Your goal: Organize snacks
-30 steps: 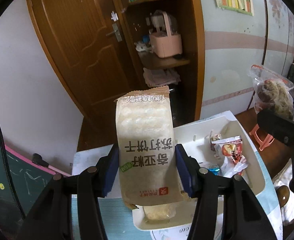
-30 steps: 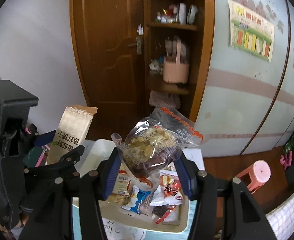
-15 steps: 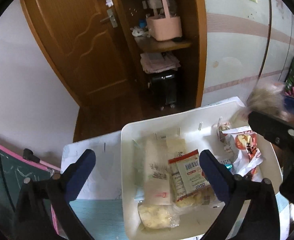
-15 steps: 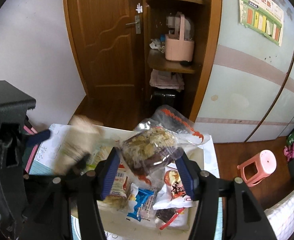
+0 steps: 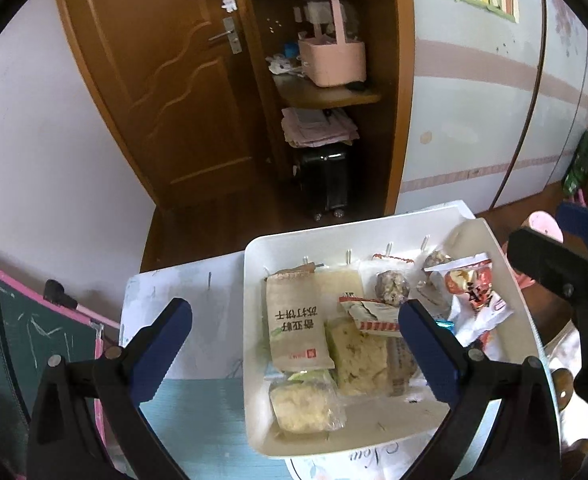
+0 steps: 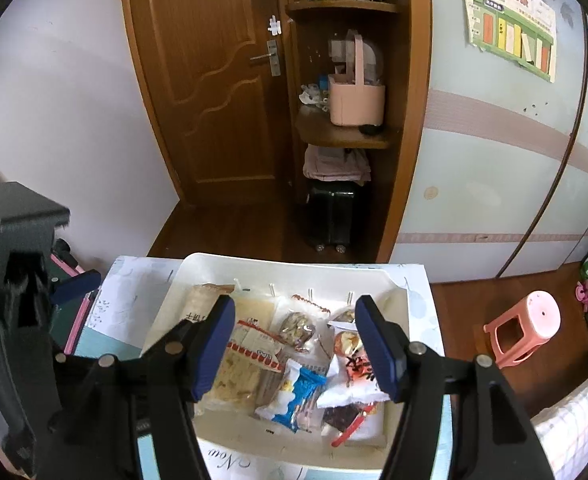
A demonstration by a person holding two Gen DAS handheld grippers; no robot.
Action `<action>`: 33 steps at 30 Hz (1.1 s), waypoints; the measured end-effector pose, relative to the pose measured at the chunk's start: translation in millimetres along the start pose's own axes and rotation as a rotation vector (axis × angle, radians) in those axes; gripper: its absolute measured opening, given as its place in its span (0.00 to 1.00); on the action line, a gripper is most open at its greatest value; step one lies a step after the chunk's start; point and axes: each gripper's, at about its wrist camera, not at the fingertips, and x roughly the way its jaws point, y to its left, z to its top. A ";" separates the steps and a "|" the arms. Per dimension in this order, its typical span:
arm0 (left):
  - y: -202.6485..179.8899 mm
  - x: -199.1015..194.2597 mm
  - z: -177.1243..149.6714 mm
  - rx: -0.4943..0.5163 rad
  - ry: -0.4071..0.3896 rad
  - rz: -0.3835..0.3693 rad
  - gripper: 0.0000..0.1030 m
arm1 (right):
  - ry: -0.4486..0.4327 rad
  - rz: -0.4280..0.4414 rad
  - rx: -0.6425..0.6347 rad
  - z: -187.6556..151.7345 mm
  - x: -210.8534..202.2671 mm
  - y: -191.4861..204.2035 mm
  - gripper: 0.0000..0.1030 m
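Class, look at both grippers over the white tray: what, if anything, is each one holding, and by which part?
Nothing is held. The left gripper stands wide open over the tray, and the right gripper, jaws opening, grips none of the snacks below.

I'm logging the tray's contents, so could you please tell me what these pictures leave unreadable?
- Left wrist view: the left gripper covers the white tray at its near right.
- Right wrist view: the right gripper, jaws opening and empty, hides the brown cracker packet.
- Both views: stacked packets hide lower ones.
- Blue wrapper print: too small.
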 end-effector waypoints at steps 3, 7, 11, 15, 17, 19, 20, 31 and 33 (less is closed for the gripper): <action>5.3 -18.9 -2.2 -0.027 -0.015 -0.001 1.00 | -0.011 0.007 0.005 -2.8 -16.8 1.7 0.61; 10.7 -46.8 -9.3 -0.055 -0.035 -0.010 1.00 | -0.025 0.016 0.015 -7.1 -39.9 4.4 0.61; 13.7 -76.1 -19.7 -0.072 -0.057 -0.015 1.00 | -0.040 0.033 0.029 -15.3 -64.7 8.5 0.61; 16.5 -105.4 -38.8 -0.086 -0.077 -0.019 1.00 | -0.052 0.057 0.032 -31.5 -93.2 17.3 0.61; 17.2 -122.4 -53.1 -0.086 -0.091 -0.018 1.00 | -0.057 0.079 0.031 -41.7 -105.6 21.7 0.61; 17.5 -140.7 -72.1 -0.078 -0.113 -0.024 1.00 | -0.066 0.095 0.038 -56.2 -120.7 25.5 0.63; 18.3 -149.0 -80.9 -0.077 -0.123 -0.021 1.00 | -0.071 0.102 0.040 -64.6 -128.3 27.4 0.64; 26.3 -238.3 -195.3 -0.131 -0.163 -0.005 1.00 | -0.097 0.142 0.032 -176.5 -198.4 42.4 0.66; 26.3 -248.5 -212.3 -0.144 -0.156 -0.005 1.00 | -0.097 0.146 0.039 -192.9 -208.2 44.5 0.66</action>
